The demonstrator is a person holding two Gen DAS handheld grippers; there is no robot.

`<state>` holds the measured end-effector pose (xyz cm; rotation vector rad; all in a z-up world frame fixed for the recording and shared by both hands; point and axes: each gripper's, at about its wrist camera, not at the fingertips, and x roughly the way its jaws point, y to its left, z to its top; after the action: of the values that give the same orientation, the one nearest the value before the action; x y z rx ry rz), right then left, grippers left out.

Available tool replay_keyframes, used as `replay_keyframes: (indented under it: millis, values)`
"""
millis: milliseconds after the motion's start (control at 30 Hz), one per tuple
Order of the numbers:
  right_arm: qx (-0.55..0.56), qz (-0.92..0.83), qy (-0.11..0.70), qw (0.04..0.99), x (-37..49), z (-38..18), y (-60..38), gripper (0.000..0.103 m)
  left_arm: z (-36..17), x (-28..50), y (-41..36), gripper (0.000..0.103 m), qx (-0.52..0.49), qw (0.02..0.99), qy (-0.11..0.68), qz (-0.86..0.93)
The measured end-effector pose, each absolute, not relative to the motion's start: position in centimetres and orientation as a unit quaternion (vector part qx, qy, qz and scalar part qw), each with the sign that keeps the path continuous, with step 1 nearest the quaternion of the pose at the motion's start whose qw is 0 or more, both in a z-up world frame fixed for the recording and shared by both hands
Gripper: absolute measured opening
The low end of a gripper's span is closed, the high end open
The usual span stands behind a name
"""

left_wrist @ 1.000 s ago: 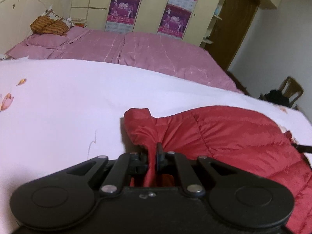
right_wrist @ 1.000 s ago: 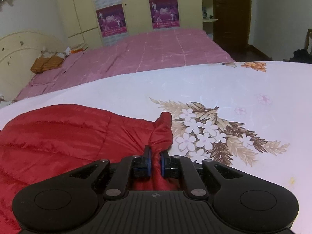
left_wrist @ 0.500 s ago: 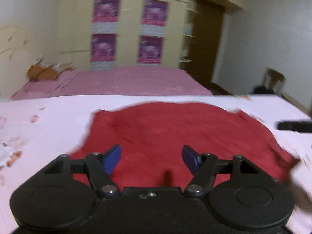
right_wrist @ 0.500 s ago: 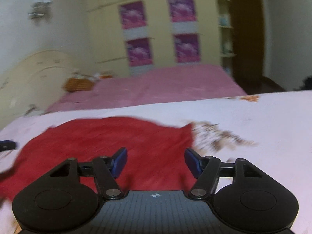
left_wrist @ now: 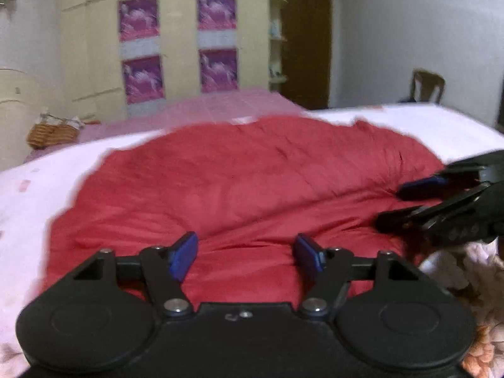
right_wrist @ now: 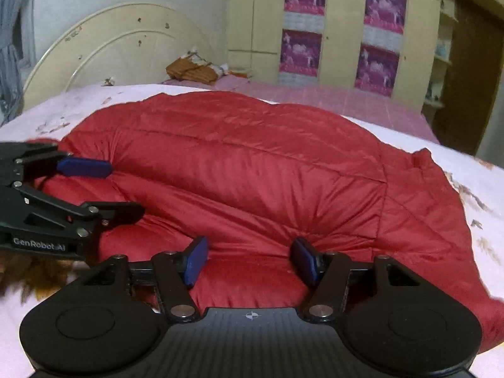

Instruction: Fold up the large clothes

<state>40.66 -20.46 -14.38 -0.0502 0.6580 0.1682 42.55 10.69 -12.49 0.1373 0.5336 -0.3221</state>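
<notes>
A red quilted down jacket (left_wrist: pixel 245 182) lies spread on a white floral sheet (left_wrist: pixel 25 208); it also shows in the right wrist view (right_wrist: pixel 252 170). My left gripper (left_wrist: pixel 247 255) is open and empty, its blue pads just above the jacket's near edge. My right gripper (right_wrist: pixel 249 260) is open and empty over the jacket's near edge too. Each gripper shows in the other's view: the right one at the jacket's right side (left_wrist: pixel 406 204), the left one at its left side (right_wrist: pixel 110 189), both with jaws apart.
A pink bed (right_wrist: pixel 330 100) lies behind the sheet, with a cream headboard (right_wrist: pixel 104 50) and an orange-brown bundle (right_wrist: pixel 192 69). A cream wardrobe with purple posters (left_wrist: pixel 179 44), a brown door (left_wrist: pixel 305 41) and a wooden chair (left_wrist: pixel 428 85) stand at the back.
Both grippers have let go of the jacket's corners and opened. They swung inward and now face the jacket from its near edge. The jacket now lies spread flat.
</notes>
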Motion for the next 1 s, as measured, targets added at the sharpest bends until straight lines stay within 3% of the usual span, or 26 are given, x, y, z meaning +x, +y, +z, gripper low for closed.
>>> replay_keyframes:
  millis: [333,400,433,467,500,567,800,1000]
  values:
    - [0.064,-0.024,0.334,0.940,37.7,-13.5,-27.6,0.059,-12.6,42.7,17.3,0.066,-0.025,0.952,0.297,-0.076]
    - [0.115,-0.048,0.319,0.940,36.2,-12.6,-28.8,0.059,-11.4,41.3,18.6,0.074,-0.068,0.955,0.284,-0.044]
    - [0.145,-0.061,0.309,0.938,34.8,-11.9,-29.8,0.059,-10.8,40.3,19.5,0.085,-0.097,0.956,0.275,-0.019]
    - [0.187,-0.070,0.298,0.933,33.6,-11.6,-30.7,0.061,-10.5,39.4,20.4,0.085,-0.131,0.955,0.265,-0.014]
    - [0.224,-0.075,0.291,0.927,32.5,-11.3,-31.5,0.075,-10.6,38.3,21.4,0.084,-0.183,0.947,0.265,-0.013]
    - [0.299,-0.089,0.270,0.911,30.1,-11.5,-33.2,0.082,-11.2,36.8,22.7,0.081,-0.263,0.927,0.268,-0.014]
    - [0.497,-0.076,0.254,0.826,27.8,-14.9,-35.4,0.082,-15.5,38.8,24.1,0.069,-0.436,0.858,0.267,-0.038]
    - [0.529,-0.062,0.247,0.809,30.3,-15.2,-36.3,0.082,-17.4,43.5,24.8,0.067,-0.465,0.847,0.257,-0.037]
